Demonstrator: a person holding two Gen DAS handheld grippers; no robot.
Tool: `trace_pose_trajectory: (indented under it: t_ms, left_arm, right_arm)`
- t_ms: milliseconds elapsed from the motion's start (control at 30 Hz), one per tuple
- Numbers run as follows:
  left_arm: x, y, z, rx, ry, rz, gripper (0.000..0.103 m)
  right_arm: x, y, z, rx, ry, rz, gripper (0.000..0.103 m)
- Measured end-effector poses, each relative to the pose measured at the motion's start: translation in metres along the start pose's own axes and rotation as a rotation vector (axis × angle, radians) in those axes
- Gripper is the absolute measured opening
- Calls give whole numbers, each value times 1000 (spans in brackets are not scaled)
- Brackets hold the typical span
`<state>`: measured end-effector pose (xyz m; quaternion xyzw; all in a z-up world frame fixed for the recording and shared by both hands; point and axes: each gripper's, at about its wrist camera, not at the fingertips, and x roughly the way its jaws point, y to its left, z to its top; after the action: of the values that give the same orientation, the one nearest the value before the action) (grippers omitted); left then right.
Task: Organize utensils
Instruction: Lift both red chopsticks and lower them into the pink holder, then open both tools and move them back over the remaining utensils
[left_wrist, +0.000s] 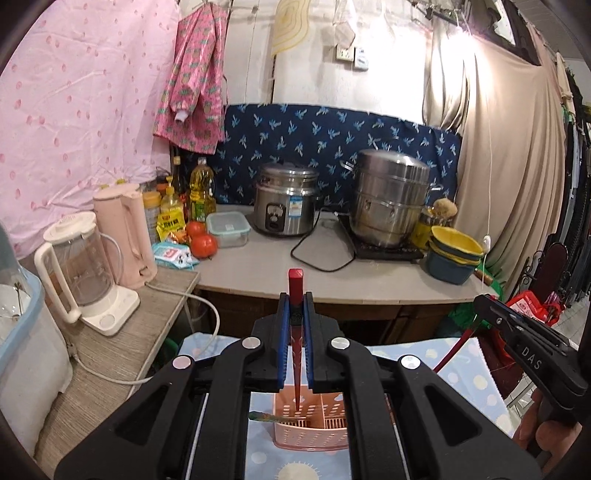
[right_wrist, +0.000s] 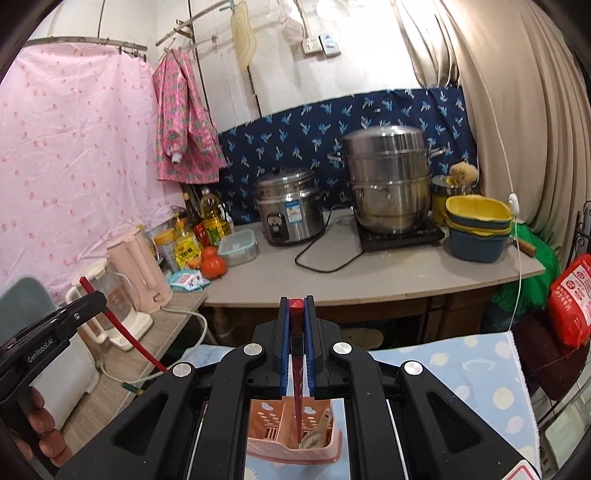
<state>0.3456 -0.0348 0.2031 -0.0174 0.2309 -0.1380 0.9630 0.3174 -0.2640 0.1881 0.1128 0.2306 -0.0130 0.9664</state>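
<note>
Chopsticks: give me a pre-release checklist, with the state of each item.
1. Left gripper shut on the left chopstick: ok.
2. Right gripper shut on the right chopstick: ok.
3. Left chopstick tip over the basket: ok.
4. Right chopstick tip inside a basket compartment, beside the spoon: ok.
5. Both tips in the same compartment: cannot tell.
6. Green utensil lying at the basket's edge, clear of the drop: cannot tell.

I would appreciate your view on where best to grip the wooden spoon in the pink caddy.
Take the wooden spoon by its handle, from above: it leans bowl-down in the pink caddy, so only the upper handle clears the rim.
</note>
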Motion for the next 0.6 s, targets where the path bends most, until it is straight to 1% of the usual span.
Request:
trace_pose_trajectory:
  t_ms: [167,267,333,367,400,467,500,600]
  left_arm:
    - [25,8,-15,-12,51,6,7]
    - [32,11,-19,-20,64,8,7]
    - [35,12,-20,-27,64,11,8]
    - [34,13,-21,-31,59,19,10]
    - [35,13,-21,-32,60,23,15]
    - [34,16,-21,-52,56,40,46]
    - [33,16,-21,-56,49,46,49]
    - [30,19,-21,-56,43,54,50]
  right_arm:
    - [29,2,-20,-11,60,-2,7]
    - [38,1,-25,-10,72,-13,7]
    - [38,3,-25,-9,66,-23,8]
    - [38,3,-25,-9,54,-30,14]
    - [37,3,-24,-12,45,-42,26]
    - [32,4,-24,-11,20,-52,39]
    - [30,4,-23,-14,13,-55,39]
    - [24,4,-24,-26,4,-61,39]
